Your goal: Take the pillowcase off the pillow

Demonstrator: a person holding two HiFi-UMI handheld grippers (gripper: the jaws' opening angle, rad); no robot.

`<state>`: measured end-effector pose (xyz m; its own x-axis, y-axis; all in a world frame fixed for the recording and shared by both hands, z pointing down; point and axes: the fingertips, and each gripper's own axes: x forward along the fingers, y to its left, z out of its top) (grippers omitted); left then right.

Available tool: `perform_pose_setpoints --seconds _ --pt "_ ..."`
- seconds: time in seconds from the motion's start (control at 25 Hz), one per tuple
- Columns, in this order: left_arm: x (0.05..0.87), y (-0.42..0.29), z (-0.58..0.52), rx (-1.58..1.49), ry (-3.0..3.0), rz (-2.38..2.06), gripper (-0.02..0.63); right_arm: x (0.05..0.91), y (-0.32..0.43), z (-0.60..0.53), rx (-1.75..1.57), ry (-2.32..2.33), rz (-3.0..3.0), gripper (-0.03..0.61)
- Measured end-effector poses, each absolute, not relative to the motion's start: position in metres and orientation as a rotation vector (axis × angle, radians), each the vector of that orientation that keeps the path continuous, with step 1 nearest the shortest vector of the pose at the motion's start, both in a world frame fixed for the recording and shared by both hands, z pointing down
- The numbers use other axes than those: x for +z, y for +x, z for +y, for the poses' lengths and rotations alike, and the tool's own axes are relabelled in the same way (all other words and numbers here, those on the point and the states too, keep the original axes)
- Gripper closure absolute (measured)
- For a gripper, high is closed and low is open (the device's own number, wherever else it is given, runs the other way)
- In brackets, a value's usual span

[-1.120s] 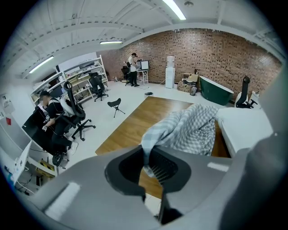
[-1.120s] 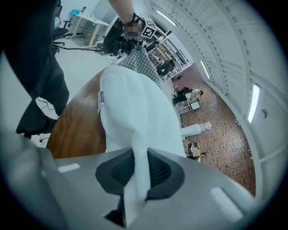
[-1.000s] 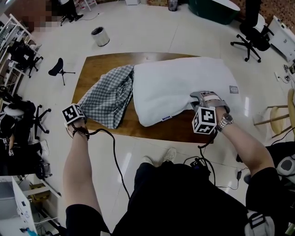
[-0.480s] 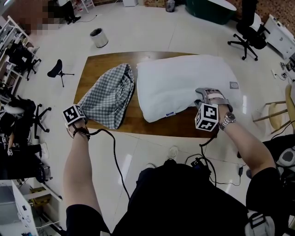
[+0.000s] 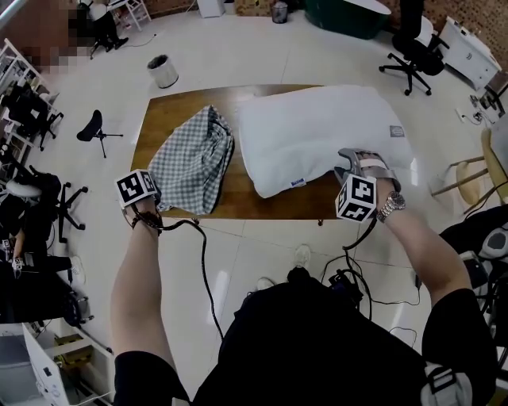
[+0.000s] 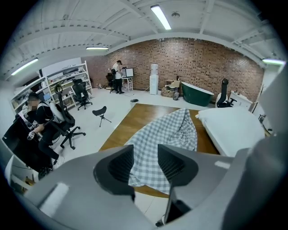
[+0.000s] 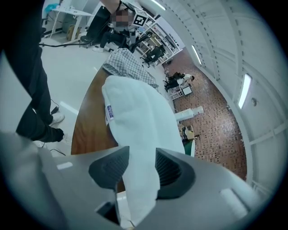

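The white pillow (image 5: 325,135) lies bare on the right half of the brown table (image 5: 167,107). The grey checked pillowcase (image 5: 190,162) lies crumpled on the left half, a strip of wood between the two. My left gripper (image 5: 144,194) hovers at the table's near left edge, just off the pillowcase (image 6: 164,139). Its jaws have just been opening and my left gripper (image 6: 145,157) is open with nothing between the pads. My right gripper (image 5: 347,170) is at the pillow's near right corner. Its jaws have just been opening too: my right gripper (image 7: 141,161) is open, the pillow (image 7: 139,121) running loosely between the pads.
A waste bin (image 5: 162,70) and a small black stool (image 5: 95,127) stand on the floor left of the table. Office chairs (image 5: 409,59) and a green tub (image 5: 349,12) are beyond it. A wooden chair (image 5: 480,170) stands at the right. Cables (image 5: 202,262) trail by my feet.
The pillow has slid right, away from the pillowcase, leaving bare wood between them. Both grippers' jaws have spread. The left gripper has lifted a little toward the table.
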<state>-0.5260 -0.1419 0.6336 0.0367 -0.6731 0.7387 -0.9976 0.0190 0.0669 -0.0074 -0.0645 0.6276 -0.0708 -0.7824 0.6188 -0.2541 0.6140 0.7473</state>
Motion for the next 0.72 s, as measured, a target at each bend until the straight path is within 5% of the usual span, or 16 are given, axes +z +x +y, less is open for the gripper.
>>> perform_pose_setpoints --seconds 0.72 --pt "0.566 -0.405 -0.068 0.609 2.232 -1.454 0.456 0.557 -0.116 0.020 -0.610 1.083 -1.785 0.445"
